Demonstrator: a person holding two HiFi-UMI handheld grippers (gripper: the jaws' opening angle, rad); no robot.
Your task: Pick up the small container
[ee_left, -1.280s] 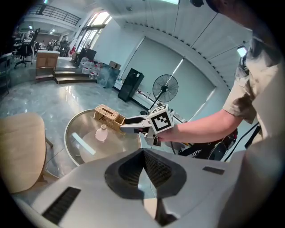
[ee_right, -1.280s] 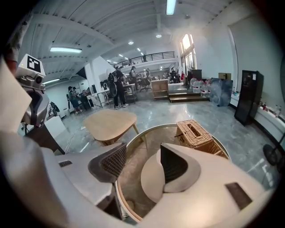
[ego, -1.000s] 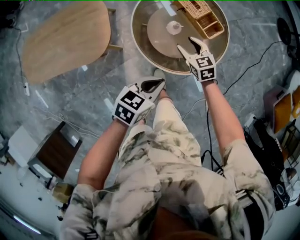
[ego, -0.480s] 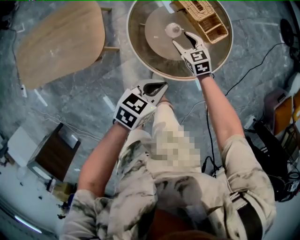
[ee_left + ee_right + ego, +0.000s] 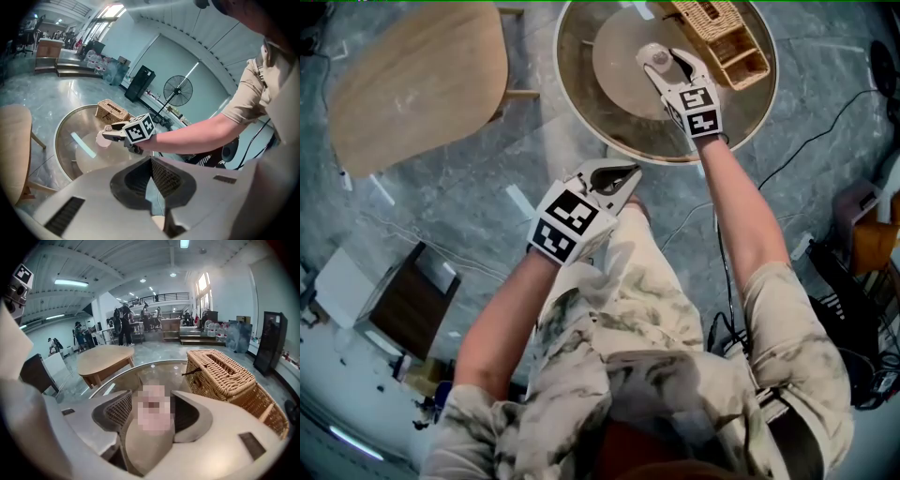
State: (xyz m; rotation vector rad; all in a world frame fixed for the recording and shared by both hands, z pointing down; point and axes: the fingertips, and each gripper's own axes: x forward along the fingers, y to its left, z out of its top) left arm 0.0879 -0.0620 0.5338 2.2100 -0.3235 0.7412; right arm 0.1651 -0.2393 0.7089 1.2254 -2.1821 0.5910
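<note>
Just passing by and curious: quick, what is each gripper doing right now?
Left gripper: fingers closed, holding nothing.
Right gripper: fingers closed on the small container, it seems.

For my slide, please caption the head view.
Right gripper straddles the small container on the glass table; left gripper hangs shut.

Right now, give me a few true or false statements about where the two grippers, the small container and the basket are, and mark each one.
1. The small container stands between the right gripper's jaws. True.
2. The left gripper is over the round table. False: it is held off the table, over the floor near the person's legs.
3. The left gripper's jaws are together and hold nothing. True.
4. The wicker basket sits on the wooden table. False: it sits on the round table.
</note>
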